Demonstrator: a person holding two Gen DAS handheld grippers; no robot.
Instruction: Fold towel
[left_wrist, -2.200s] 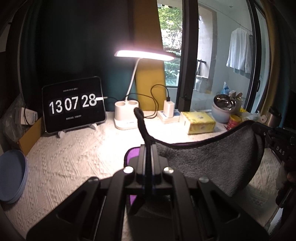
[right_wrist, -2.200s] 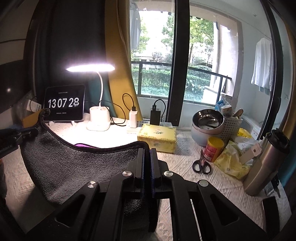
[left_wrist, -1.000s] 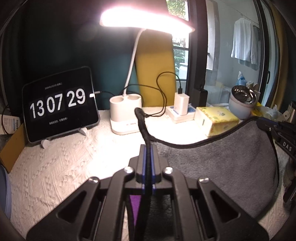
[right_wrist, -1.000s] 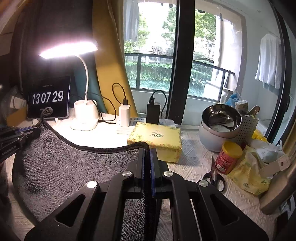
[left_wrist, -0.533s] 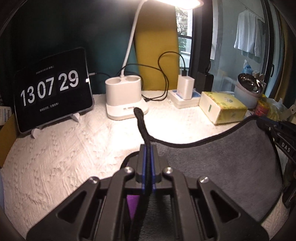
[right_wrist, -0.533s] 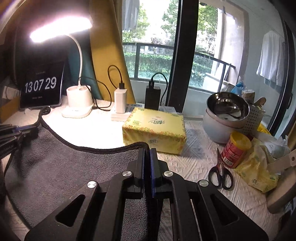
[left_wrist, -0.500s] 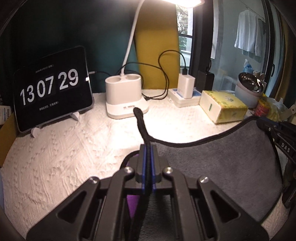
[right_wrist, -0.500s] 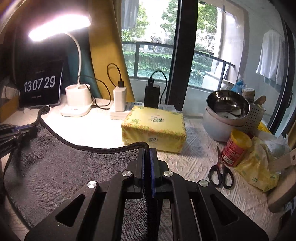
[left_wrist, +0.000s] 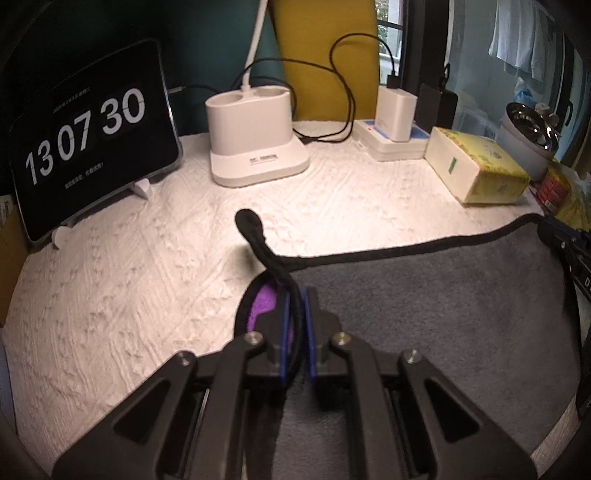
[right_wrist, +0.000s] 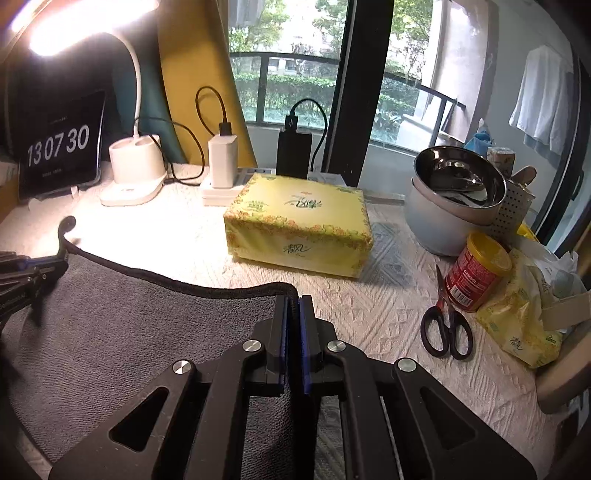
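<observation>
Left gripper (left_wrist: 295, 325): low, jaws pinched on towel (left_wrist: 424, 314) corner | Right gripper (right_wrist: 293, 325): level, jaws clamped on opposite corner | Towel: grey plush, black-piped edge, purple underside, spread on white embossed tablecloth (left_wrist: 147, 258) | Steel bowl (right_wrist: 460, 181): nested in white pot.

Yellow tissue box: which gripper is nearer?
Right. The right gripper sits just in front of the yellow tissue box; the left gripper is further off, with the box far to its right.
</observation>
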